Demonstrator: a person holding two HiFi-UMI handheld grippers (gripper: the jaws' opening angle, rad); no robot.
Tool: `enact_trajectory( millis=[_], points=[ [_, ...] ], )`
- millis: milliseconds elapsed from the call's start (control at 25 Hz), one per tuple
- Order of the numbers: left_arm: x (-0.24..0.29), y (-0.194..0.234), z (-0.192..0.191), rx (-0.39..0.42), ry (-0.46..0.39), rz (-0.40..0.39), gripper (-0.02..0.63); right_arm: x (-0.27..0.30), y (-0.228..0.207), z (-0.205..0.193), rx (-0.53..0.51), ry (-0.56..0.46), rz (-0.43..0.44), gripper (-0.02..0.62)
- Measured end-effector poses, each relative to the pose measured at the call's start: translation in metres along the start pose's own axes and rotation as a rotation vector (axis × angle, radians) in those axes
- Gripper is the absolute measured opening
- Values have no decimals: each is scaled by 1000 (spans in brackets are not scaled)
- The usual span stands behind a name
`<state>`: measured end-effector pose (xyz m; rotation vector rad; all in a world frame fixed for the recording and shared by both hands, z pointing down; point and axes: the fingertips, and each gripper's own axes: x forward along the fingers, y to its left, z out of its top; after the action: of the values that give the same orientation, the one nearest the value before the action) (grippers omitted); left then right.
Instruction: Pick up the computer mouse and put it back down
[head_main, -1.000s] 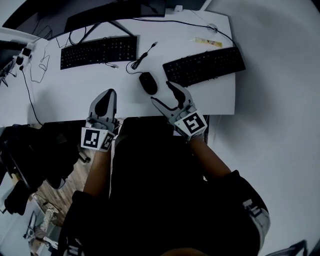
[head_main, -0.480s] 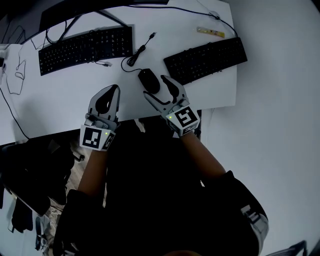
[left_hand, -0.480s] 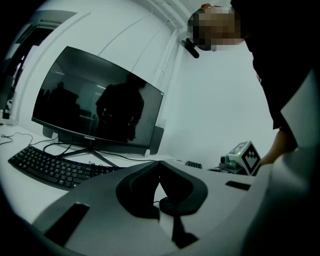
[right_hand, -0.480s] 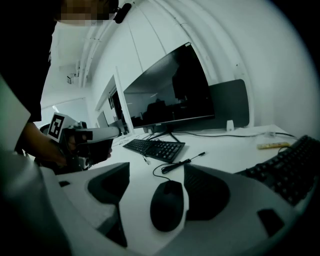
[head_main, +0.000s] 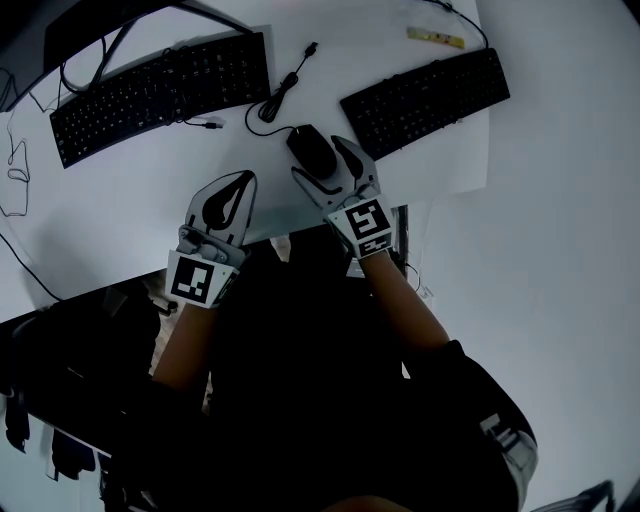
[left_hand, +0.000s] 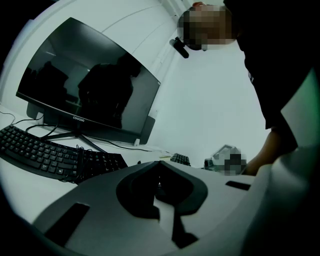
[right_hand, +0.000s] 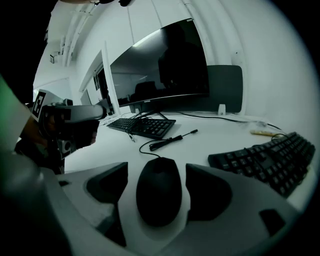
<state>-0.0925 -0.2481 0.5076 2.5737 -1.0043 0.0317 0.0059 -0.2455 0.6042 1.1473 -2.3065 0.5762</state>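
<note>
Black mouse (right_hand: 159, 192) lies on the white desk (head_main: 120, 190), just beside the near corner of the right-hand keyboard (head_main: 425, 100), with its cable (head_main: 275, 105) curling away behind it. My right gripper (head_main: 322, 162) straddles it. Its jaws are spread wide, having just been opening, and a sliver of desk shows at each side, so nothing is gripped. My left gripper (head_main: 242, 182) is at the desk edge nearby, jaws together, empty.
</note>
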Motion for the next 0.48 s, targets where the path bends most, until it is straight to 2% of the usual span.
enact_trajectory(
  millis=[120, 320, 480],
  points=[
    [-3, 6, -7, -15, 16, -9, -6, 7, 1, -8, -14, 33, -22, 347],
    [-5, 17, -5, -22, -9, -32, -6, 16, -7, -15, -25, 79, -81, 347],
    [-8, 27, -9, -25, 11, -29, -6, 20, -9, -18, -29, 108, -92, 344]
  ],
)
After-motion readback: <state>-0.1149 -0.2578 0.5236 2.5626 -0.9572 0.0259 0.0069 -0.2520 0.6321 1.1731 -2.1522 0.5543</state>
